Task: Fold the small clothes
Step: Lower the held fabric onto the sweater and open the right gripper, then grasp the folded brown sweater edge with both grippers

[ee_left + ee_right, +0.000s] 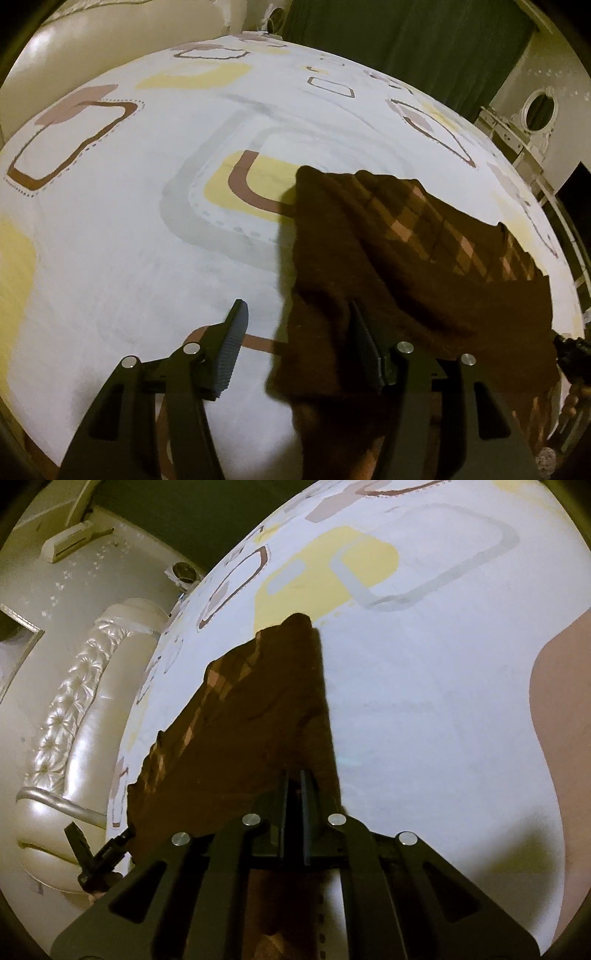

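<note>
Right fingers (pixel 284 797) pinched on one brown cloth (pixel 243 723); left fingers (pixel 236 332) apart.

- Garments: one, a dark brown cloth (pixel 388 266) with a lighter checked panel, lying on the right part of the bed; the same piece shows in the right wrist view (pixel 251 716).
- Bedsheets: one, white sheet (pixel 129 258) printed with yellow, brown and grey rounded squares.
- Grippers: two. Left gripper (pixel 299 347), fingers spread apart; right gripper (pixel 294 797), fingers closed together on the cloth edge.
- Curtains: one, green curtain (pixel 406 48), far side.
- Padded bed frames: one, cream bed frame (pixel 85 716), left in the right wrist view.
</note>
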